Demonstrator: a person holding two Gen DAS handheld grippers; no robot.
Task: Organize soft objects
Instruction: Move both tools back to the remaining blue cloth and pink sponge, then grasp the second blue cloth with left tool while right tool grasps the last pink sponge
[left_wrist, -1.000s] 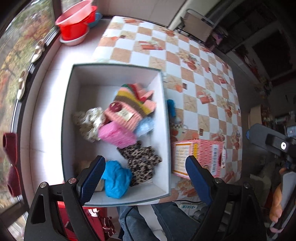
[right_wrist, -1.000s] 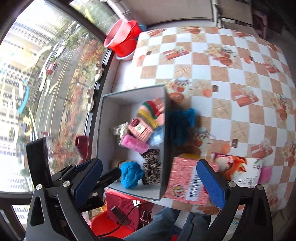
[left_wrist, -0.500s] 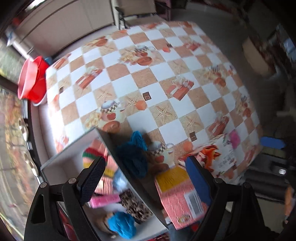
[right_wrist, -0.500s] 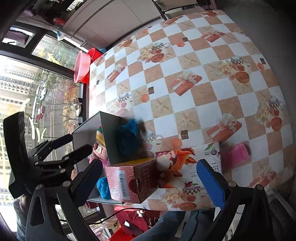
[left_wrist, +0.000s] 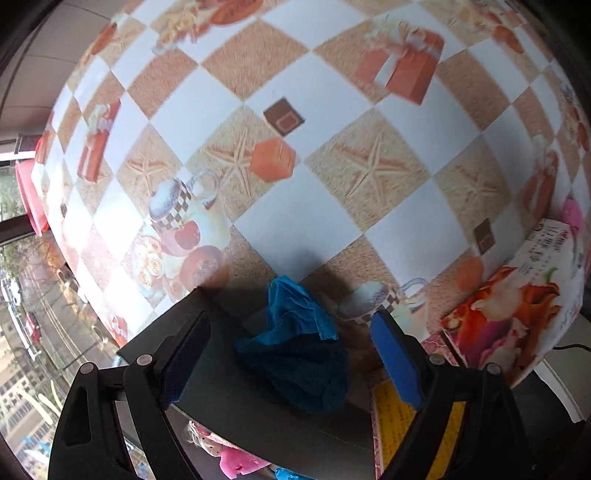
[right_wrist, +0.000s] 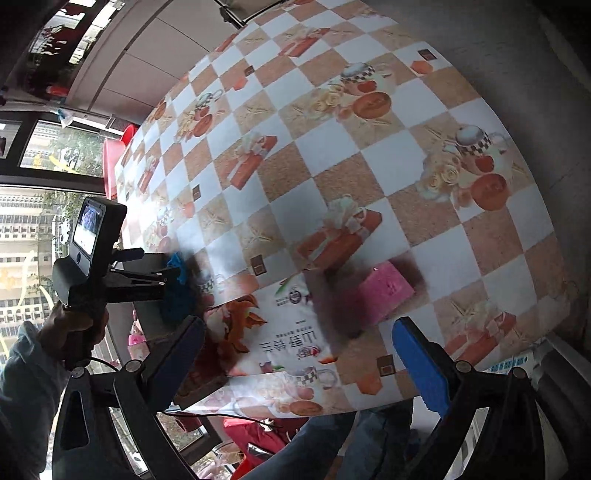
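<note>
A blue soft cloth (left_wrist: 295, 350) lies on the table against the outer wall of the grey box (left_wrist: 207, 325). My left gripper (left_wrist: 291, 365) is open and hangs over it, one finger on each side, not touching. The cloth also shows in the right wrist view (right_wrist: 177, 284), beside the left gripper's body. A pink soft block (right_wrist: 380, 293) lies on the table beside the printed carton (right_wrist: 280, 332). My right gripper (right_wrist: 295, 362) is open and empty above the carton, near the pink block. Pink soft things (left_wrist: 232, 459) show inside the box.
The checkered tablecloth (left_wrist: 332, 110) covers the table. The printed carton (left_wrist: 517, 302) stands at the right of the cloth. A red basin (right_wrist: 114, 162) sits at the far window end. The table's near edge (right_wrist: 406, 398) runs under my right gripper.
Both grippers swung away from the box interior toward the table. The left has dropped close over the blue cloth. The right has moved right over the carton toward the pink block.
</note>
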